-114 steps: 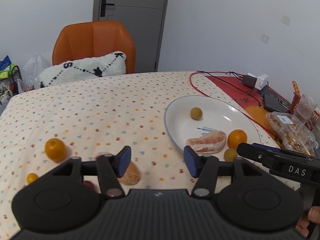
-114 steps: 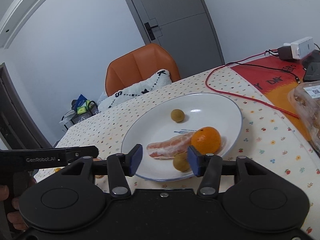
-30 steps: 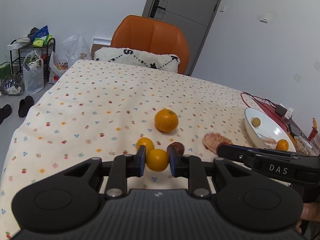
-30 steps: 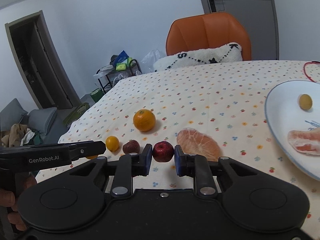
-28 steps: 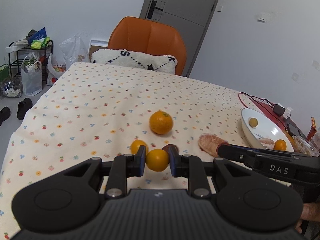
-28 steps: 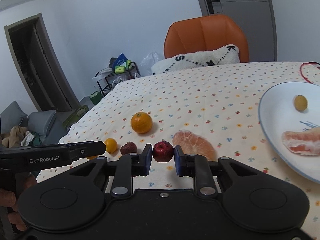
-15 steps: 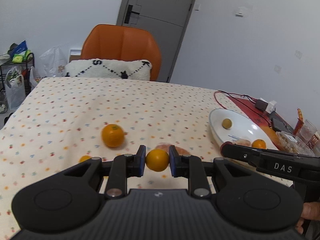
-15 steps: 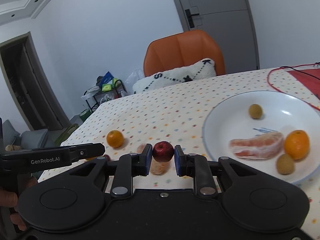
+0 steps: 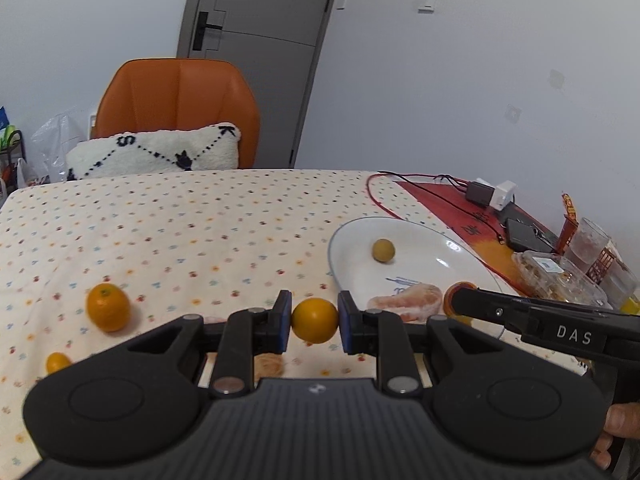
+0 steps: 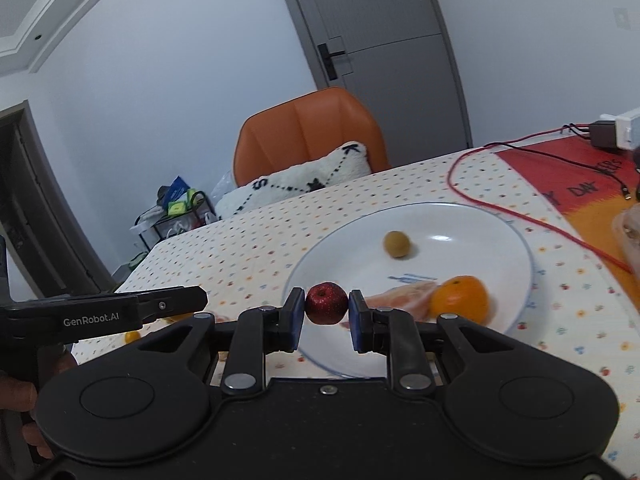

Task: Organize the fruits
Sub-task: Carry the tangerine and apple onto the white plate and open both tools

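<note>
Between the left gripper (image 9: pixel 314 322) pads, 1 small orange fruit (image 9: pixel 314 320) is clamped; right gripper (image 10: pixel 326 314) grips 1 red fruit (image 10: pixel 326 303). Both have swung off the cloth's near-left corner to the plate (image 10: pixel 472 216) rim, so drop-off looks next. Peeled segment (image 9: pixel 404 305) partly hidden; fruit under left gripper unclear.
</note>
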Available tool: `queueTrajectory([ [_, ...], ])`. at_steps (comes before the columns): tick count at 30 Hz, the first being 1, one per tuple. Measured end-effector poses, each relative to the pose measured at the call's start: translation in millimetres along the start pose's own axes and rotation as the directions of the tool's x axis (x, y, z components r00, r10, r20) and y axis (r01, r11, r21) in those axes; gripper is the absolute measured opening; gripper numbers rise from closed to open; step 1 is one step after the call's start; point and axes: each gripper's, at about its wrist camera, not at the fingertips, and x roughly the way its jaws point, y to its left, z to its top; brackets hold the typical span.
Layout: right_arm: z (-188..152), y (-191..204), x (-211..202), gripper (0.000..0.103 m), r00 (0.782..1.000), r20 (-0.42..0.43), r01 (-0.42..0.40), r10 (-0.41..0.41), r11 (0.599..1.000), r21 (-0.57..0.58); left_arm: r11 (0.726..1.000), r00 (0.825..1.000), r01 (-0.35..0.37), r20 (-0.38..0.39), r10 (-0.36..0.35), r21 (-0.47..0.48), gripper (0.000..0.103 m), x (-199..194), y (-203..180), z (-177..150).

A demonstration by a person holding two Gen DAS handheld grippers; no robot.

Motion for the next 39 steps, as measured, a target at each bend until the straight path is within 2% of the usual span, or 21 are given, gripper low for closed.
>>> queueTrajectory([
  [9, 7, -36, -9, 0.022, 0.999, 0.024, 0.041, -0.042, 0.998, 0.053, 0.999, 0.999, 0.021, -0.028, -0.02, 0.041, 0.022, 24, -28, 9],
  [22, 11, -83, -2, 0.022, 0.993, 0.027, 0.108, -0.112, 0.988, 0.113, 0.998, 0.997, 0.024, -0.077, -0.02, 0.054, 0.022, 63, -43, 14],
  [30, 12, -94, 6, 0.022, 0.992, 0.018, 0.12, -0.123, 0.984, 0.13, 0.999, 0.995, 0.014, -0.103, -0.01, 0.036, 0.022, 82, -44, 15],
  [39, 11, -94, 7, 0.028, 0.992, 0.018, 0.125, -0.129, 0.982, 0.141, 1.0, 0.996, 0.0, -0.095, 0.002, 0.028, 0.026, 77, -41, 17],
])
